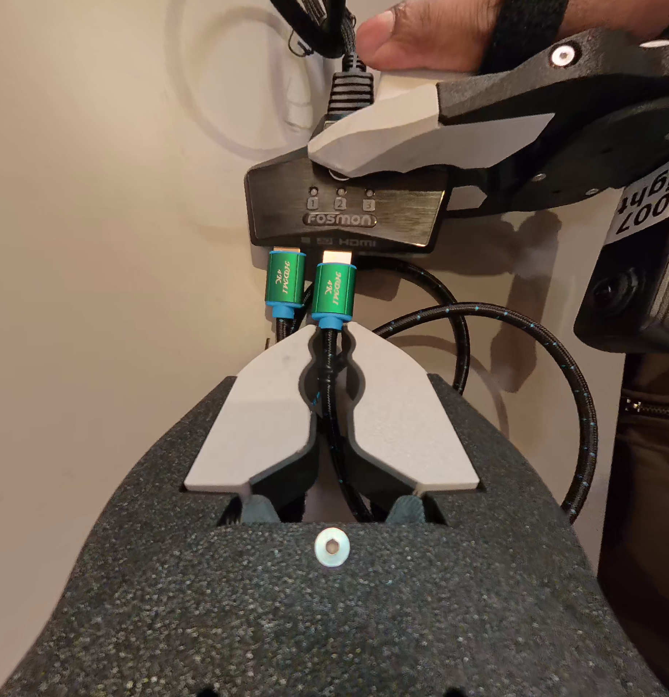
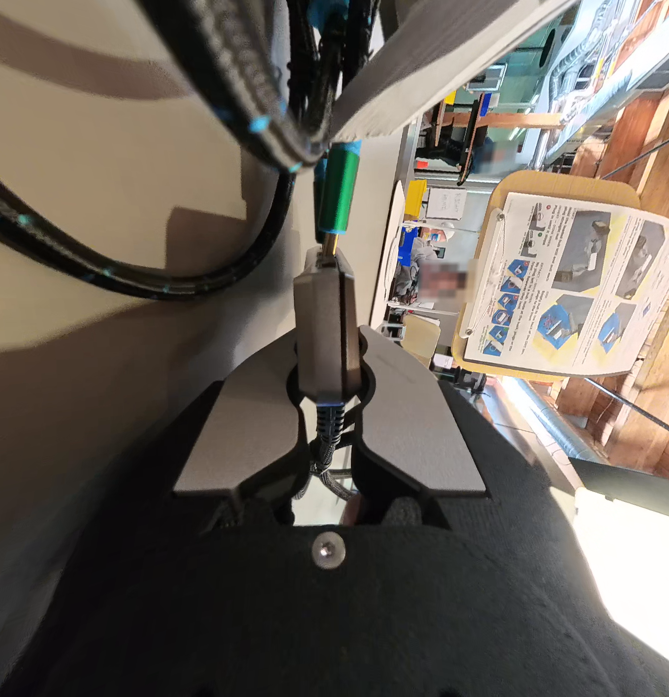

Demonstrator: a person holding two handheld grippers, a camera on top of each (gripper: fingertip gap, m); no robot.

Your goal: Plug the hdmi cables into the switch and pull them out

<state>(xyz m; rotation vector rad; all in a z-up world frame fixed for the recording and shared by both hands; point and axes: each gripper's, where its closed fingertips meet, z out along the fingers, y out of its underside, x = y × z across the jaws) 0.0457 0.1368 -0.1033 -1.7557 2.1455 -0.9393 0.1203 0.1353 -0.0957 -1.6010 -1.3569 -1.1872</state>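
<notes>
My left gripper (image 1: 330,332) is shut on a black braided cable (image 1: 327,362) just behind its green plug (image 1: 333,292). That plug's gold tip sits at the middle port of a black switch box (image 1: 344,211), partly in. A second green plug (image 1: 286,279) sits in the port to its left. My right gripper (image 2: 327,335) is shut on the switch box (image 2: 321,332) and holds it edge-on above the table. The right gripper also shows in the left wrist view (image 1: 374,151), clamping the box from the right. The green plug shows in the right wrist view (image 2: 338,192) beyond the box.
The cream table (image 1: 80,264) lies under everything. Loops of black braided cable (image 1: 551,339) curl to the right of the box. A hand (image 1: 419,41) holds the right gripper. In the right wrist view a clipboard with a printed sheet (image 2: 574,279) stands to the right.
</notes>
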